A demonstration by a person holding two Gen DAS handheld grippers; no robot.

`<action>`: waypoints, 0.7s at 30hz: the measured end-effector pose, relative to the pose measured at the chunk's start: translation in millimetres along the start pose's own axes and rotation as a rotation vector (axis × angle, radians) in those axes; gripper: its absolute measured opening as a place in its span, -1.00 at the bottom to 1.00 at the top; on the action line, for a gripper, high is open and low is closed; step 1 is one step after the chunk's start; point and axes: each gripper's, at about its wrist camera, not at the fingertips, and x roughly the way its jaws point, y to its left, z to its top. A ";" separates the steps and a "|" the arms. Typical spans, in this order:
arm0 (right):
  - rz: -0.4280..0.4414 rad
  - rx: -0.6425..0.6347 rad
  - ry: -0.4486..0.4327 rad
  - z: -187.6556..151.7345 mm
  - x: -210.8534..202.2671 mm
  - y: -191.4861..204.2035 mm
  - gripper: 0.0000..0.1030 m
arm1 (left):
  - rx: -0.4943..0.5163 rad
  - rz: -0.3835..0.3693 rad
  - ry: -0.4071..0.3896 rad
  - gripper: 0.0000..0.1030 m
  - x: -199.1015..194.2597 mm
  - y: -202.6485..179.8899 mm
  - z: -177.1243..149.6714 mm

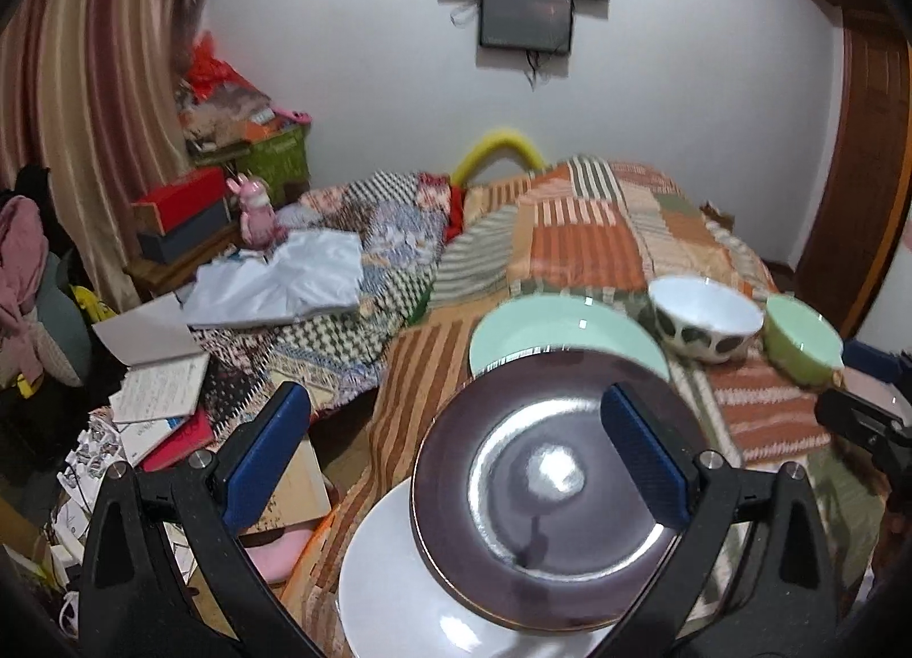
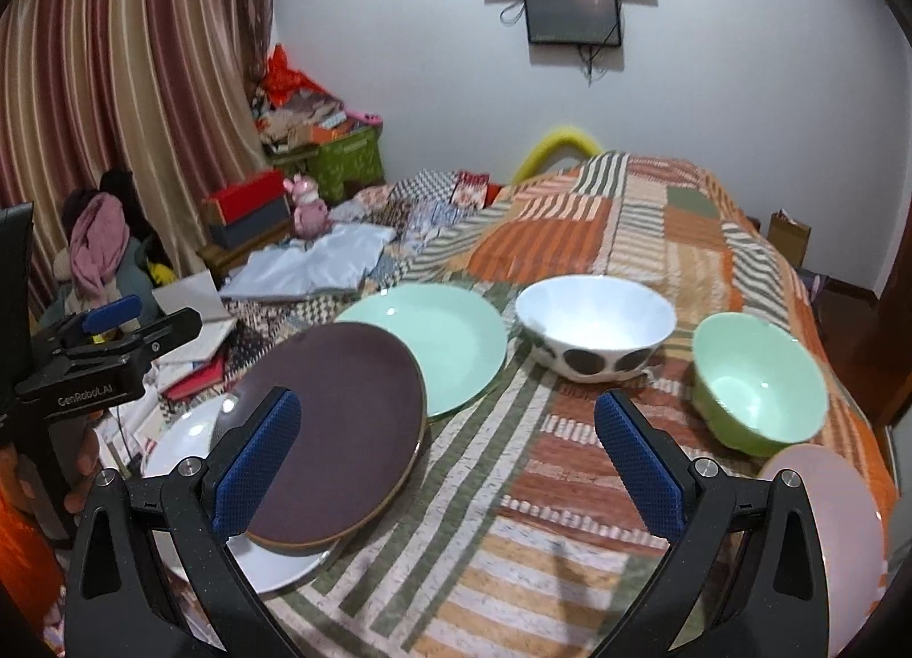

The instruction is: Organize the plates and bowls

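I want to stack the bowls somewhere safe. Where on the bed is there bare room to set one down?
The widest bare patch of quilt lies in front of the spotted bowl, between the dark plate and the green bowl. More free quilt lies behind the bowls. The left is crowded: dark plate on the white plate, mint plate alongside. The pink bowl fills the right corner.

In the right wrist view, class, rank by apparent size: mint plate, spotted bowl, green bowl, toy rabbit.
1. Mint plate, the widest.
2. Spotted bowl, a little narrower.
3. Green bowl, smaller than the spotted bowl though somewhat nearer.
4. Toy rabbit, the smallest here, but farthest away, so its true size is unsure.
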 end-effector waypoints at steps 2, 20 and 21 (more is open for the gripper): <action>0.003 -0.005 0.026 -1.2 11.9 3.1 0.99 | 0.009 -0.014 0.043 1.00 12.7 3.9 -3.7; 0.079 0.046 0.269 -20.9 81.6 1.2 0.07 | -0.034 -0.142 0.277 0.06 69.4 36.8 -29.2; 0.086 0.048 0.278 -22.5 81.4 1.6 0.03 | -0.034 -0.147 0.287 -0.03 71.6 36.9 -29.7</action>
